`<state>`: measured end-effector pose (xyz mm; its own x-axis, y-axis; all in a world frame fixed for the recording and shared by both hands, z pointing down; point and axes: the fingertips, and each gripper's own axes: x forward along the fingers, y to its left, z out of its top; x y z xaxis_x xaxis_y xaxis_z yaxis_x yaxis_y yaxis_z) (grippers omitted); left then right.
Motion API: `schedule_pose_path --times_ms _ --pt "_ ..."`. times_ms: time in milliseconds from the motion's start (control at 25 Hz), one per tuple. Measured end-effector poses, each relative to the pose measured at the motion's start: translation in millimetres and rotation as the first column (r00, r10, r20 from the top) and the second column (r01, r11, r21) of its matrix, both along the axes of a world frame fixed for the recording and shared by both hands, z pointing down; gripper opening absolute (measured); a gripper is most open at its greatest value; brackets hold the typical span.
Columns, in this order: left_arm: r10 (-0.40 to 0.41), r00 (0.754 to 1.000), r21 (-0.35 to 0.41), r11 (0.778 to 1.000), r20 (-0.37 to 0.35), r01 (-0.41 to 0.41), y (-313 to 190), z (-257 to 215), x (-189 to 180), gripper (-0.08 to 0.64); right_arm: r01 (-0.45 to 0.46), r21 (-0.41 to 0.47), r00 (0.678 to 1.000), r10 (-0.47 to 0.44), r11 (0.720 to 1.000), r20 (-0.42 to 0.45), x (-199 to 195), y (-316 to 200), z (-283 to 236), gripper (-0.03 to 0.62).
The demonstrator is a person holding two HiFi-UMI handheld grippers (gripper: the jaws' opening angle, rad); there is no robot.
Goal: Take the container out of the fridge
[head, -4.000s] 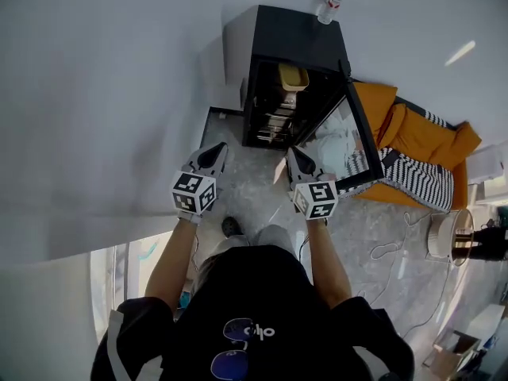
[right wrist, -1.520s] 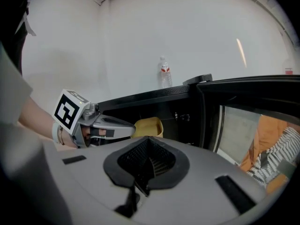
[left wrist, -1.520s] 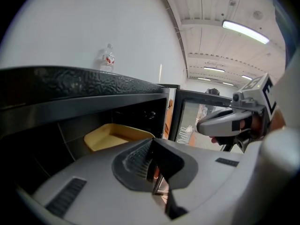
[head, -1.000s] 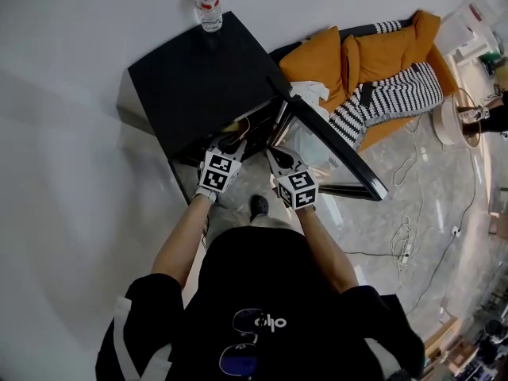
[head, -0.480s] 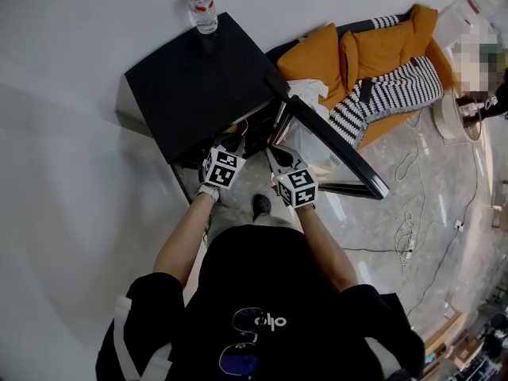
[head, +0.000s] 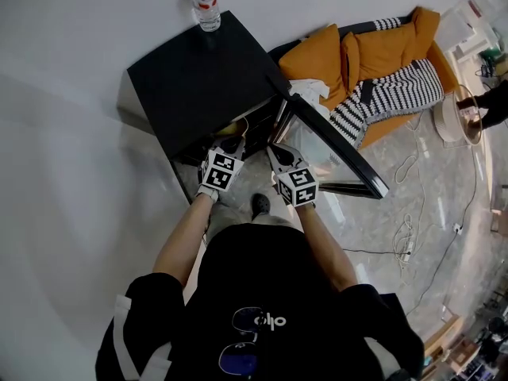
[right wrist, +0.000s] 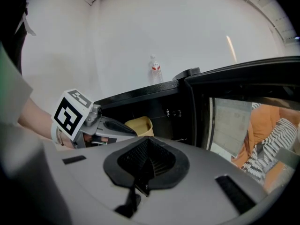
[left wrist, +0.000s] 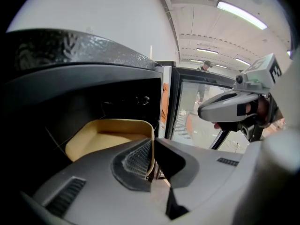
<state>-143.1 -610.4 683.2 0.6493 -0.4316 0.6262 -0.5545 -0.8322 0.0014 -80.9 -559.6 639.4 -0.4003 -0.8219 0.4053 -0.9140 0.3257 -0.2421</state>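
Note:
A yellow container (left wrist: pixel 105 136) sits on a shelf inside the open black fridge (head: pixel 198 78). My left gripper (left wrist: pixel 153 146) is shut on its near right rim, with the thin wall pinched between the jaws. In the head view the left gripper (head: pixel 236 144) reaches into the fridge opening, where the fridge top hides most of the container. My right gripper (head: pixel 274 151) hovers just right of it, in front of the opening, shut with nothing held. The right gripper view shows the container (right wrist: pixel 139 124) behind the left gripper (right wrist: pixel 112 125).
The glass fridge door (head: pixel 333 153) stands swung open to the right, close to my right gripper. A water bottle (head: pixel 206 5) stands on the fridge top. An orange sofa with a striped blanket (head: pixel 373 70) is behind the door. Cables (head: pixel 405 236) lie on the floor.
Since four seconds ago I have stepped up to the fridge and both grippers have reached its opening. Over the last second the grippers have hardly moved.

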Motion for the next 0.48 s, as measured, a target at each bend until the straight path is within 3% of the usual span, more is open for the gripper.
schedule_pose_path --times_ms 480 --pt "-0.052 0.992 0.021 0.998 -0.113 0.055 29.9 -22.6 -2.4 0.021 0.065 0.017 0.998 -0.065 0.998 0.007 -9.1 10.9 -2.1 0.008"
